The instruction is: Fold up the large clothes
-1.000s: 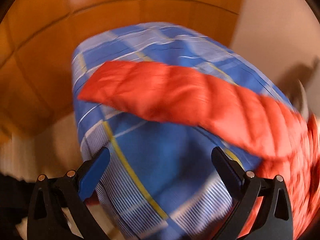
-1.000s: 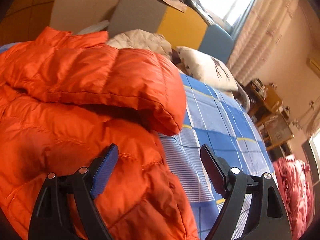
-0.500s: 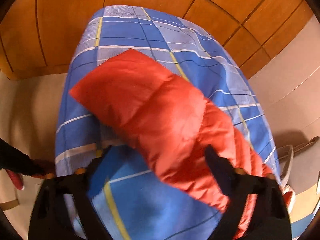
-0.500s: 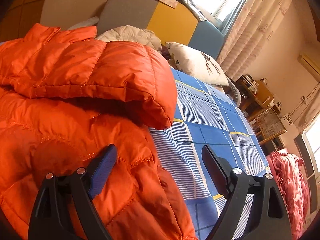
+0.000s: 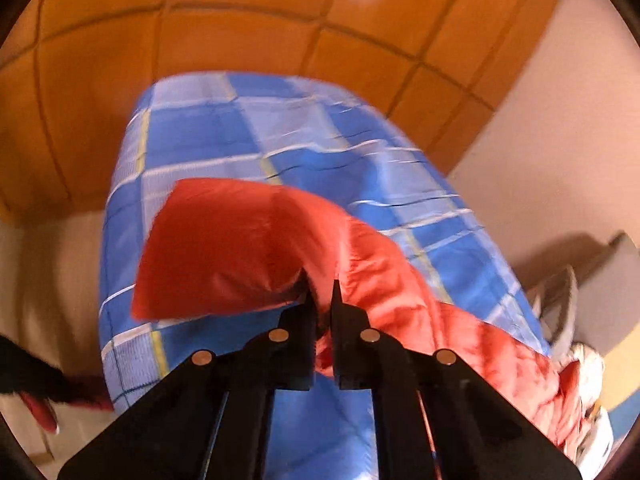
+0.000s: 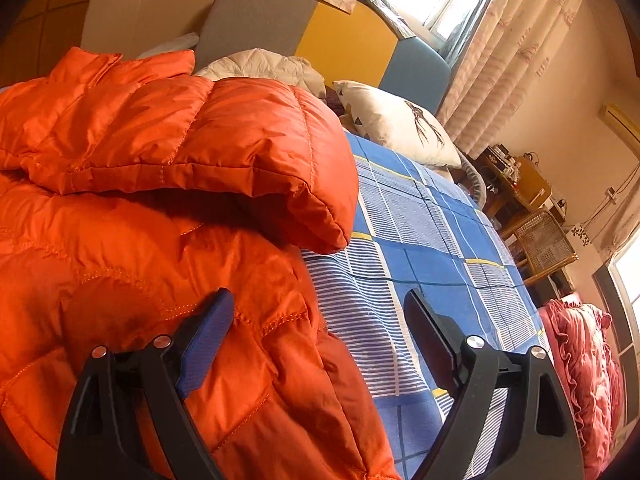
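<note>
The left gripper [image 5: 321, 286] is pinching the orange jacket's sleeve [image 5: 224, 252] at lower centre, lifting it over the blue checked bedspread [image 5: 280, 140]. The right gripper [image 6: 320, 320] is hanging with fingers wide apart above the orange jacket [image 6: 140, 240] filling the left half. Only its view is showing a pillow [image 6: 396, 124] at upper centre and a red quilt [image 6: 580, 360] at lower right.

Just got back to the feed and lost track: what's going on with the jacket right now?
An orange jacket lies on the bed, one sleeve already folded across its body. The left gripper is shut on the other sleeve, pinching it above the blue checked sheet. The right gripper is open and holds nothing, hovering over the jacket's edge. The fold is only partly done.
</note>
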`<state>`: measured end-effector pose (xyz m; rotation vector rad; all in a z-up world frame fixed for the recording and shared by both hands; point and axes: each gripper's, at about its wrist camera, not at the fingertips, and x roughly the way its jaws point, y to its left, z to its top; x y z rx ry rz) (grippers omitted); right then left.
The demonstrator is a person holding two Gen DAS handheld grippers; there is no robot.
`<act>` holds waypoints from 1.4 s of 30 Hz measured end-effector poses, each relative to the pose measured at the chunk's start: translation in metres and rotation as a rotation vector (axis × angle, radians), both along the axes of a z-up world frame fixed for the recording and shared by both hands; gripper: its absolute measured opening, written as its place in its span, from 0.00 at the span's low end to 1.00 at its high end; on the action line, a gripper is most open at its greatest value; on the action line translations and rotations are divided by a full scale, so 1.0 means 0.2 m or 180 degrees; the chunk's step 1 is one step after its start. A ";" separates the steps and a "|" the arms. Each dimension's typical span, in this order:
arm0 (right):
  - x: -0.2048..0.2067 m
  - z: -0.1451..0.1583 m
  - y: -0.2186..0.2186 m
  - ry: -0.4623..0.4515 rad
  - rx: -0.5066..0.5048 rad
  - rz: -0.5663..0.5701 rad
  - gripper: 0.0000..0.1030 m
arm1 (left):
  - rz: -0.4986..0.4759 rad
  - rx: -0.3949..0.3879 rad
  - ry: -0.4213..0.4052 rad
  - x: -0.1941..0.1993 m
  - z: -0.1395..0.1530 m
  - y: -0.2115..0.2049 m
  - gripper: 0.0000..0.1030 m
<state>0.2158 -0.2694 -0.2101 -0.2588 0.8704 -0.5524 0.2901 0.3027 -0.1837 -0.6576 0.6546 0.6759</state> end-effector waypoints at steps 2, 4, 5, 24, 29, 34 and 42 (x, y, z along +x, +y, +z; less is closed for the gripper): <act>0.00 0.00 0.00 -0.0001 -0.0007 0.0002 0.84 | -0.0196 0.0187 -0.0086 0.02 0.09 -0.11 0.05; 0.00 0.00 0.00 -0.0001 -0.0012 0.0001 0.84 | -0.0400 0.0351 -0.0192 0.03 0.17 -0.22 0.05; 0.00 0.00 0.00 -0.0001 -0.0010 0.0002 0.84 | -0.0529 0.0464 -0.0255 0.03 0.22 -0.30 0.05; -0.02 0.00 -0.04 -0.0062 0.0178 -0.0014 0.84 | -0.2289 0.1368 -0.0211 0.11 0.36 -1.41 0.05; -0.02 0.00 -0.04 -0.0076 0.0225 -0.0016 0.84 | -0.2625 0.1720 -0.0087 0.11 0.31 -1.66 0.05; -0.02 0.00 -0.05 -0.0087 0.0267 -0.0017 0.84 | -0.2867 0.1984 -0.0044 0.09 0.27 -1.84 0.05; -0.03 -0.01 -0.06 -0.0096 0.0309 -0.0018 0.84 | -0.3213 0.2251 0.0022 0.04 0.22 -2.07 0.05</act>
